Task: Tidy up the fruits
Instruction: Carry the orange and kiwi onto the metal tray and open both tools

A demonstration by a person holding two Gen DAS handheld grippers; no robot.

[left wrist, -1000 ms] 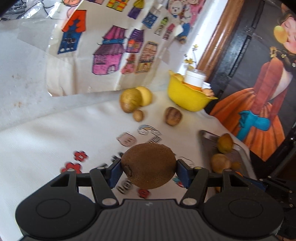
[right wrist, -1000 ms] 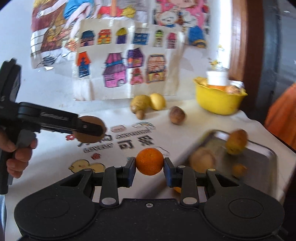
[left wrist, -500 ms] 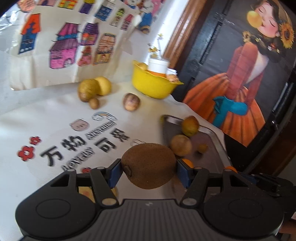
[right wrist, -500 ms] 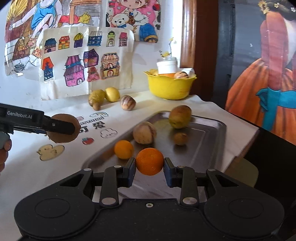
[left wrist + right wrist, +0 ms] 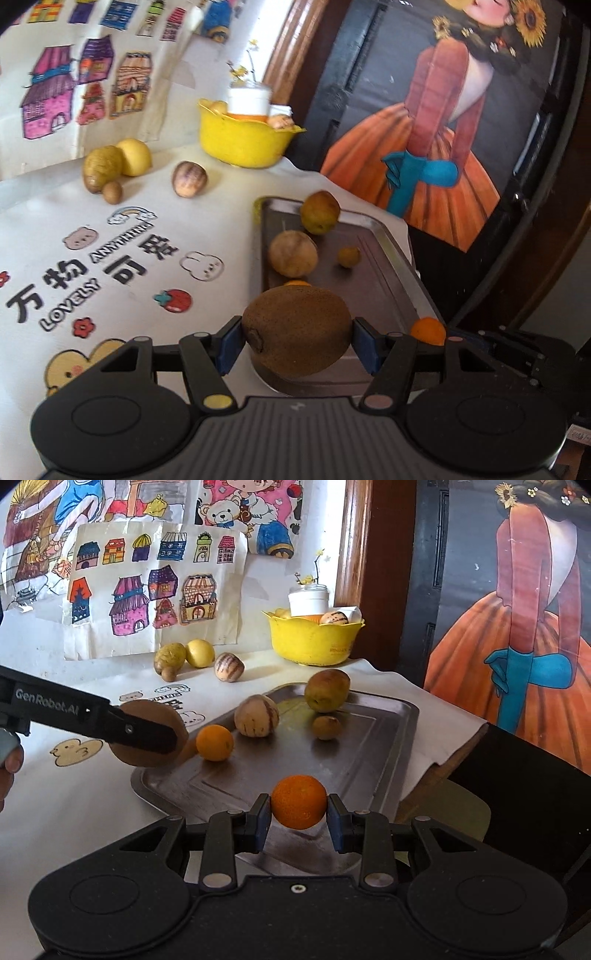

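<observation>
My left gripper (image 5: 297, 336) is shut on a brown kiwi (image 5: 295, 328) and holds it over the near left corner of the metal tray (image 5: 388, 280). In the right wrist view the kiwi (image 5: 146, 738) hangs at the tray's left edge. My right gripper (image 5: 298, 810) is shut on an orange (image 5: 298, 801) just above the tray's near part (image 5: 369, 753). On the tray lie another orange (image 5: 214, 742), a striped pale fruit (image 5: 256, 715), a green-brown fruit (image 5: 327, 690) and a small brown fruit (image 5: 326, 726).
A yellow bowl (image 5: 314, 640) with a white jar stands at the back by the wall. A lemon (image 5: 200, 652), a greenish fruit (image 5: 170, 657), a small brown fruit (image 5: 168, 673) and a striped fruit (image 5: 229, 667) lie on the tablecloth behind the tray. The table edge runs right of the tray.
Both grippers moved right, from over the tablecloth to over the tray, still holding their fruit. The right gripper has come lower toward the tray.
</observation>
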